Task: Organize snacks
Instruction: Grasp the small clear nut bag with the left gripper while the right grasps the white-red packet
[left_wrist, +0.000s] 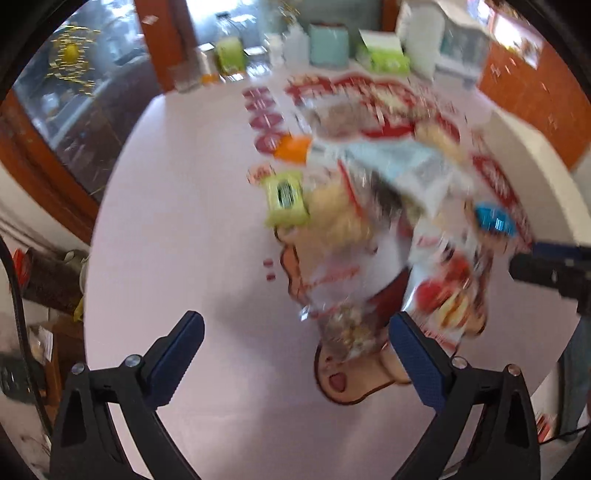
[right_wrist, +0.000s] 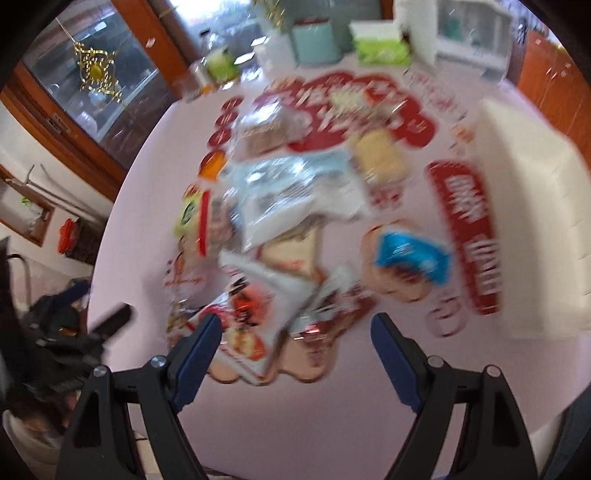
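Left wrist view: my left gripper (left_wrist: 295, 352) hangs wide and empty over the pink surface (left_wrist: 177, 221), snack pile (left_wrist: 369, 221) just ahead. Right wrist view, blurry: right gripper (right_wrist: 297, 343) also spread wide, nearest packet (right_wrist: 255, 328) between its fingers, white bin (right_wrist: 535, 221) to the right.

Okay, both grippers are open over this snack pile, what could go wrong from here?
1. The packets overlap in a loose heap, so closing on one may drag or grab its neighbours.
2. The left gripper and right gripper aim at the same near end of the pile and could collide.
3. Both views are motion-blurred, so packet edges are hard to judge; a grasp may miss or crush the crinkly red packet.
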